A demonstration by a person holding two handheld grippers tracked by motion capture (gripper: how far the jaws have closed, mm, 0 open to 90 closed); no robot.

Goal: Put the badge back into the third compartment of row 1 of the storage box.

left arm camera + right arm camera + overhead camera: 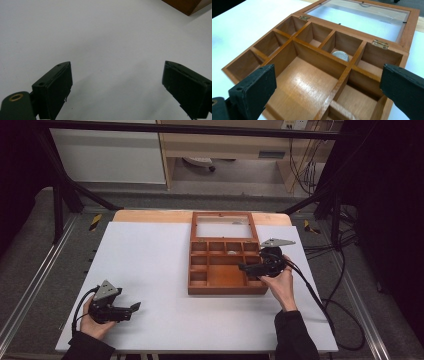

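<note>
**Open compartment box, one round tin inside, both tongs empty**

High view. Item: wooden box (227,267), lid (223,226) thrown back flat toward the far edge of the tabletop (150,270), standing right of centre. My right gripper (250,268) hangs over the box's right side, jaws pointing in across the compartments. My left gripper (131,308) rests near the tabletop's near left corner, well apart from the box. Risk, as I judge it: the right-hand cable (310,290) trails off toward the right edge and could drag or snag if I reach deeper.

Left gripper view. My left gripper (117,85): jaws spread wide, nothing between them, bare white surface beneath. One corner of the box (190,6) shows at the top right. Risk: with this hand so far off, nothing steadies the box; a push from the right could slide it across the tabletop.

Right gripper view. My right gripper (328,87): jaws wide apart, holding nothing, poised above the large compartment. Item: small round silver tin (340,56) in the third cell of the back row, just before the hinges (380,44). Risk: the cell is narrow and the dividers stand high, so wide jaws may strike the partitions instead of the tin. The tin lies low and smooth, and I expect it could slip or tip from a shallow pinch. A careless lift might also knock the glazed lid (367,17).
</note>
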